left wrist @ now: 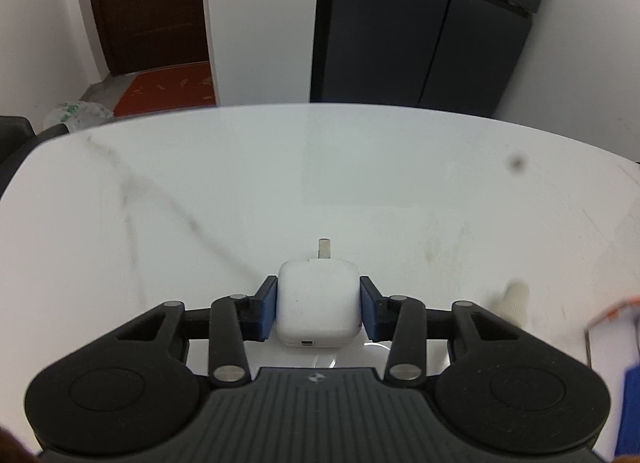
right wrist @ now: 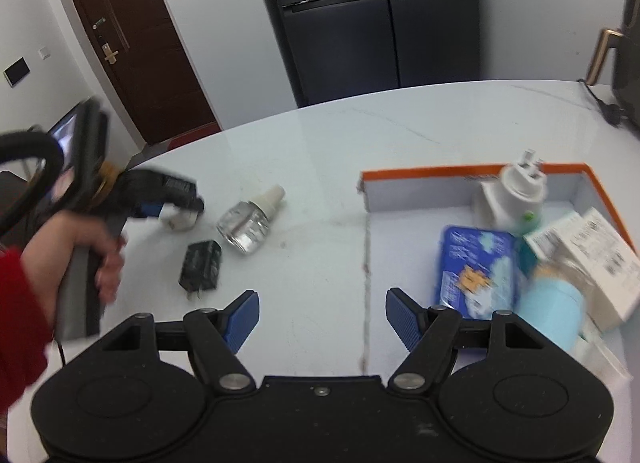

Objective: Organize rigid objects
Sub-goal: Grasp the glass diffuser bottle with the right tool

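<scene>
Left gripper (left wrist: 319, 305): clamping the white charger (left wrist: 318, 305) by its sides, prongs pointing away, low over the table (left wrist: 200, 191).
Right gripper (right wrist: 322, 319): hanging unclenched, nothing between its pads; box (right wrist: 480, 169) lying ahead to its right, bottle (right wrist: 248, 221) and black charger (right wrist: 200, 263) ahead to its left.
Risk: smooth rounded casing likely slipping or twisting out during carrying.

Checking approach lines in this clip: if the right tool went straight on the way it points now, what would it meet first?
Most likely bare table. The right tool stands open over the tabletop just left of the orange-rimmed box; the black charger and glass bottle lie off to the left. Depth is uncertain.
</scene>
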Demonstrator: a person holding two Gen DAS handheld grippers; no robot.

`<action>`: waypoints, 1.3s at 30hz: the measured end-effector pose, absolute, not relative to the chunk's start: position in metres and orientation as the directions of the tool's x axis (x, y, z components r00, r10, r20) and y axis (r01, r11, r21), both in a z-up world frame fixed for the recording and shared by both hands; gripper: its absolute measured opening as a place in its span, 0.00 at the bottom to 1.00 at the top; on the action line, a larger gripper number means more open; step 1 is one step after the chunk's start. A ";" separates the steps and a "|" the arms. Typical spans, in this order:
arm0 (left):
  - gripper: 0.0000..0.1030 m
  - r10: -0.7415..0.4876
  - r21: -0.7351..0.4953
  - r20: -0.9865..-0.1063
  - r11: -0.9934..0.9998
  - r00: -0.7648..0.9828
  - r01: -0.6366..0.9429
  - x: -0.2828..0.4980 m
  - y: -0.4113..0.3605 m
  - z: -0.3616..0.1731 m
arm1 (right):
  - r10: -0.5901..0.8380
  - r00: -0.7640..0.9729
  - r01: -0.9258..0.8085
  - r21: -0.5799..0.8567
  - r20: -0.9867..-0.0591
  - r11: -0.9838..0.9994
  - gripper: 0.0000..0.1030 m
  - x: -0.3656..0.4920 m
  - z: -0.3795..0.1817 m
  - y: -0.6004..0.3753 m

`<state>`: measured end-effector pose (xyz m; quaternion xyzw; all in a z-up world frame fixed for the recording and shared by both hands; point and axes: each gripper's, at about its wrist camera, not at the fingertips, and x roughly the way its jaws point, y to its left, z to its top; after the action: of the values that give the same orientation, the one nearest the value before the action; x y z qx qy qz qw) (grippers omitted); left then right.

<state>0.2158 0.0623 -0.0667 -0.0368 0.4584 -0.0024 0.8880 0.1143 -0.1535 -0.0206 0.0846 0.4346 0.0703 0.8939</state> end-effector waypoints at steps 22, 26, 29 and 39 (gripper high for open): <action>0.41 -0.035 -0.113 -0.769 0.990 0.638 -0.082 0.038 0.137 -0.030 | 0.097 0.562 0.085 0.174 -0.821 0.981 0.88 0.232 -0.075 -0.044; 0.41 -0.037 -0.127 -0.760 0.988 0.648 -0.092 0.046 0.136 -0.034 | 0.050 0.570 -0.029 0.041 -0.820 0.999 0.61 0.226 -0.076 -0.027; 0.41 -0.043 -0.138 -0.756 0.986 0.653 -0.095 0.048 0.136 -0.033 | 0.071 0.577 -0.063 0.043 -0.813 0.997 0.60 0.205 -0.076 -0.035; 0.41 -0.045 -0.132 -0.748 0.988 0.663 -0.081 0.035 0.127 -0.028 | 0.323 0.475 -0.382 0.139 -0.819 0.913 0.60 0.111 -0.063 -0.040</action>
<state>0.0346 0.1273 -0.0279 -0.0769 0.4106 0.0099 0.9085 0.1110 -0.0404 -0.0626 -0.0313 0.4694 0.2056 0.8581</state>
